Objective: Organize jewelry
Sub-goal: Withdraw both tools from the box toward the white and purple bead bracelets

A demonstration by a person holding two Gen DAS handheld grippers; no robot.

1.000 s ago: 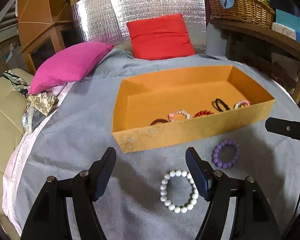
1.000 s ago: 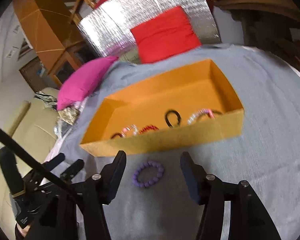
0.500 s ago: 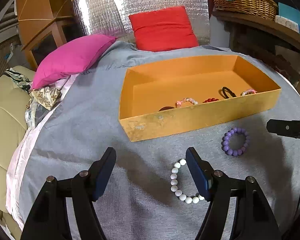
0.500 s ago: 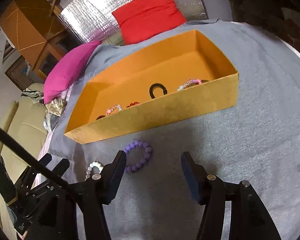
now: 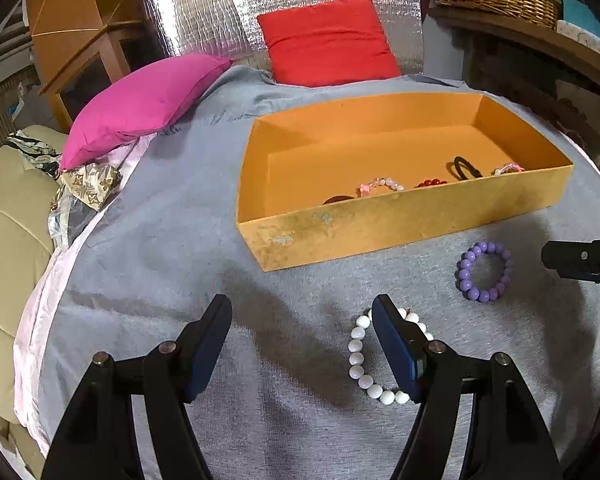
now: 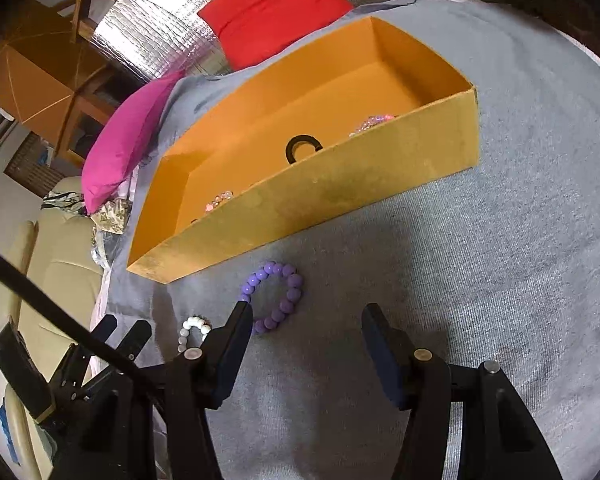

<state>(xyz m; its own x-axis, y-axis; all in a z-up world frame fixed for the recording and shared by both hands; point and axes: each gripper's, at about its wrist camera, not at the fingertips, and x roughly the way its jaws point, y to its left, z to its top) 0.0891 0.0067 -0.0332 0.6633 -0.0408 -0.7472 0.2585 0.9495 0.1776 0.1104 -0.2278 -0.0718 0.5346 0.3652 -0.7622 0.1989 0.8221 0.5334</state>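
- The purple bead bracelet [image 6: 272, 297] lay flat on the grey cloth [image 6: 480, 280], just in front of the near wall of the orange box [image 6: 320, 192] and outside it.
- The white bead bracelet [image 5: 364, 356] lay on the same cloth, to the left of the purple one and nearer the cameras, also outside the box.
- Inside the box, along its near wall, five pieces were visible: a pink beaded bracelet [image 5: 380, 184], a red beaded piece [image 5: 431, 182], a black band [image 5: 462, 168], a pale pink piece [image 5: 508, 167] at the right end, and a dark item at the left, mostly hidden by the wall.
- Judgement: the sorting was well advanced; two bracelets remained to be boxed.
- The right claw [image 6: 306, 354] stood open and empty, its left finger just beside the purple bracelet's near-left rim; contact could not be confirmed.
- The left claw [image 5: 302, 346] stood open and empty, its right finger overlapping the white bracelet in view; height above it could not be judged.
- The left wrist view showed the box contents almost fully and both loose bracelets whole.
- The right wrist view hid most of the contents behind the near wall and showed only part of the white bracelet, but it gave the clearer reading of the purple bracelet against the right claw.
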